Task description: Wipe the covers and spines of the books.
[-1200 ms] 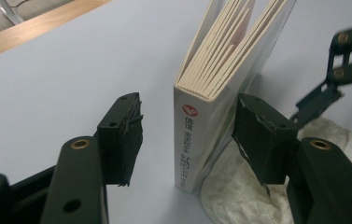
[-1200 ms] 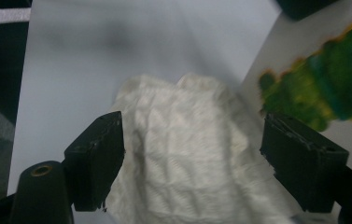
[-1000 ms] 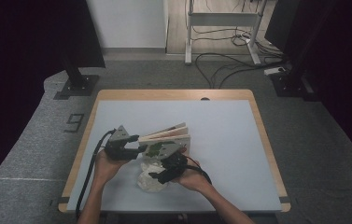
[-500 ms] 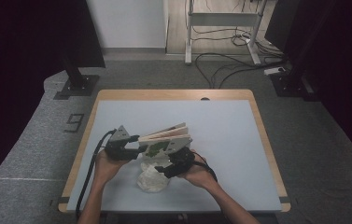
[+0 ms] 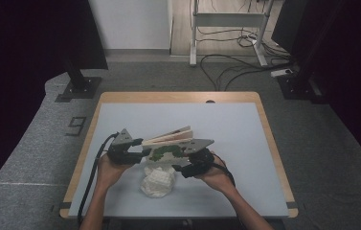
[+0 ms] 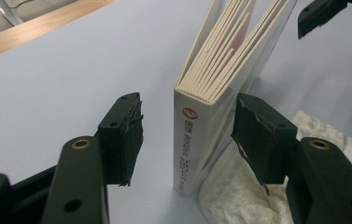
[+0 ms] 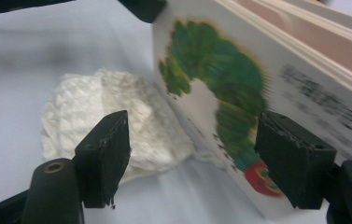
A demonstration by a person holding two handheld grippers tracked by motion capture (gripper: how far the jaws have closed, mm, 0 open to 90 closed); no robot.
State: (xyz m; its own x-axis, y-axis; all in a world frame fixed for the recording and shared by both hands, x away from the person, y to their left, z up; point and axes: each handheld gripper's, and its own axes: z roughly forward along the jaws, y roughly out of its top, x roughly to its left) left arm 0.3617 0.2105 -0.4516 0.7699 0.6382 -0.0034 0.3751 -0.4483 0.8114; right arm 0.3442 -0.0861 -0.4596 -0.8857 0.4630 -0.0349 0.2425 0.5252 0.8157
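1. high view, compared with a second ago: my right gripper has swung from the white cloth up to the near cover of the board book. my left gripper has stayed at the book's spine end. i judge that both hands are now set to steady or close the book rather than work on the cloth.

2. left gripper view: my left gripper is wide open and holds nothing. its jaws straddle the white spine of the board book, with a gap on each side. the pages fan apart farther from the spine.

3. right gripper view: my right gripper is also wide open and empty. the caterpillar cover of the board book leans across between the jaws. the crumpled cloth lies just beside the cover's lower edge.

4. where the book is: near the middle of the blue table, standing on its lower edge, with the cloth just in front of it on my side.

5. direction: its long axis runs left to right across the table, rising slightly away from me at the right. the spine points toward my left gripper, and the fanned page edges point right.
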